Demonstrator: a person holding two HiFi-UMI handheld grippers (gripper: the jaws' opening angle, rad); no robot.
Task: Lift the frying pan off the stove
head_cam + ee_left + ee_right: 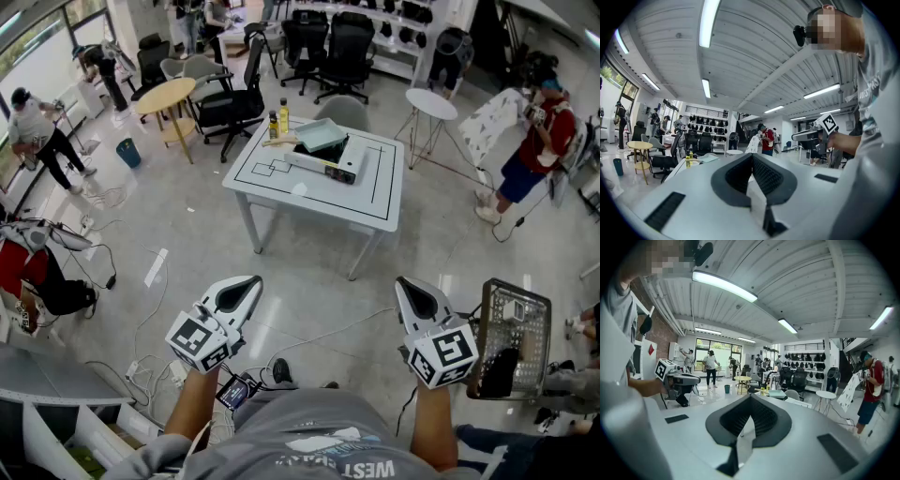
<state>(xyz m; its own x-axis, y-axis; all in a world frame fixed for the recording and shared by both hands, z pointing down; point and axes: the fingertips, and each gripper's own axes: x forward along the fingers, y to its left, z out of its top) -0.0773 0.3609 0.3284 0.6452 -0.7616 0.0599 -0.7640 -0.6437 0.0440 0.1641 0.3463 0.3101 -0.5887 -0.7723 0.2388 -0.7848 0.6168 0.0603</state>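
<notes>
**Counts Around the Two Hand-Held Grippers**

There are two in all: one left hand-held gripper (247, 284) and one right hand-held gripper (404, 285). Ahead of both stands one counter (281, 187) carrying two bottles, a yellow bottle (283, 116) and a dark bottle (273, 125), plus one tray (322, 135). Beyond are two round tables, a yellow table (165, 96) and a white table (431, 103). One bin (128, 152) stands far ahead-left. One basket (514, 289) sits just right of the right hand-held gripper.

too small to tell: things on far table (314, 202) | cut off: wearer's shirt (309, 431); bottom edge
</notes>
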